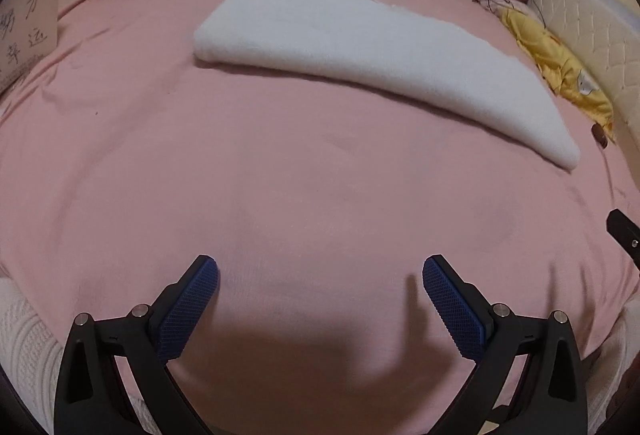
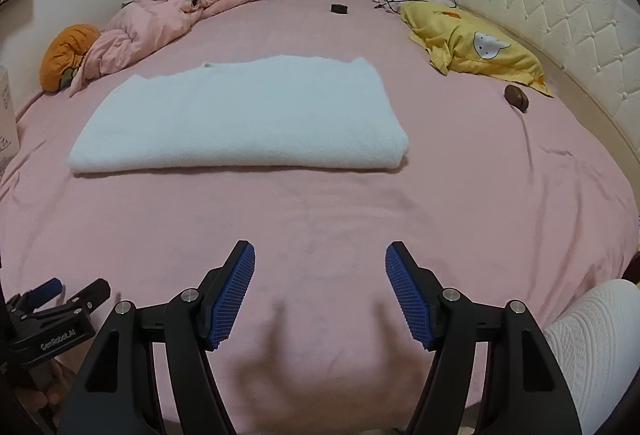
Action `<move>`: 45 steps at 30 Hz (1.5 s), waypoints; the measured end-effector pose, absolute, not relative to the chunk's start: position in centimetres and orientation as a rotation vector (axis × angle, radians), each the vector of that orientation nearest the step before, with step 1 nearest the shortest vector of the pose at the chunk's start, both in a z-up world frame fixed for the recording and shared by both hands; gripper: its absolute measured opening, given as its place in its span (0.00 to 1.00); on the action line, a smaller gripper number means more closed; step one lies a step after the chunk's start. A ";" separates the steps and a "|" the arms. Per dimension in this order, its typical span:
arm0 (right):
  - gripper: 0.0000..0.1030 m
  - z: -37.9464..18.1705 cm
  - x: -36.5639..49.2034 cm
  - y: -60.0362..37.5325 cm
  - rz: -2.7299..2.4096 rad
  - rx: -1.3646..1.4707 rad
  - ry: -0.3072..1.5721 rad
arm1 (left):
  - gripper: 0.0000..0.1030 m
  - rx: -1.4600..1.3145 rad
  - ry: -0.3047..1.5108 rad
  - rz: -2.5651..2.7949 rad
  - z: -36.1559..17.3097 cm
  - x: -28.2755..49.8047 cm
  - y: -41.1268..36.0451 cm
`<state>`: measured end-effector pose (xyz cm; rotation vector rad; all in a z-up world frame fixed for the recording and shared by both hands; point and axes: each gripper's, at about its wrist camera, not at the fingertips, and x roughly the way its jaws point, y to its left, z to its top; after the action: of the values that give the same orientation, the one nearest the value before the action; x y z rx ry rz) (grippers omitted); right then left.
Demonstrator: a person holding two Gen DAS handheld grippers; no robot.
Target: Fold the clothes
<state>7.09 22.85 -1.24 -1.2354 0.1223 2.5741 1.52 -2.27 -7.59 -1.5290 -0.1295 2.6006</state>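
Nearest in each wrist view, both tools hang low over the near edge of the bed, pointing forward across the pink sheet (image 2: 460, 175). The left tool (image 1: 320, 271) has its blue pads (image 1: 188, 311) spread wide apart, with nothing between them and only bare sheet beneath. The right tool (image 2: 320, 255) is likewise splayed, its ribbed blue fingers (image 2: 234, 295) gripping nothing; its shadow falls on the sheet just below. In the right wrist view the left tool shows at the near left edge, beside the right one. A white knitted sleeve (image 2: 592, 347) shows at the near right.

Farther out, near the middle of the bed, lies the folded white garment (image 2: 240, 119), a flat, thick rectangle. Its long axis runs left to right across the bed, its rounded folded edge facing the tools and its uneven edge on the far side. It lies well apart from both tools.

To the right of the garment a small brown object (image 2: 516, 97) rests on the sheet, and beyond it a yellow pillow (image 2: 472, 43) lies against the padded white headboard (image 2: 560, 23). On the far left sit an orange cushion (image 2: 66, 55) and a crumpled pink duvet (image 2: 160, 23).
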 end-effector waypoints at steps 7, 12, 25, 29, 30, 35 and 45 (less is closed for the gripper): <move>0.66 -0.7 6.9 22.7 2.594 -1.217 0.139 | 1.00 -1.549 -0.137 2.627 -8.0 1.4 -2.3; 0.66 -1.0 6.7 22.6 2.603 -1.232 0.138 | 1.00 -1.558 -0.148 2.646 -8.2 1.9 -2.9; 0.66 -2.3 5.7 23.1 2.594 -1.309 0.244 | 1.00 -1.383 -1.048 2.230 -8.2 -1.4 -8.2; 0.66 -2.9 5.2 24.1 2.593 -1.338 0.333 | 1.00 -1.305 -1.293 2.133 -8.7 -4.3 -10.2; 0.66 -3.0 5.0 24.5 2.606 -1.351 0.393 | 1.00 -1.290 -1.345 2.100 -9.0 -5.2 -10.5; 0.66 -4.4 4.7 28.1 2.582 -1.382 0.880 | 1.00 -1.222 -1.595 1.988 -11.7 -9.4 -11.5; 0.66 -6.1 3.7 28.5 2.547 -1.419 0.939 | 1.00 -1.023 -1.877 1.945 -15.4 -18.3 -11.5</move>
<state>3.72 28.47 -6.08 -1.4194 0.9388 2.5466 -18.29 -11.52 -15.44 -1.0231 -1.8769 1.9446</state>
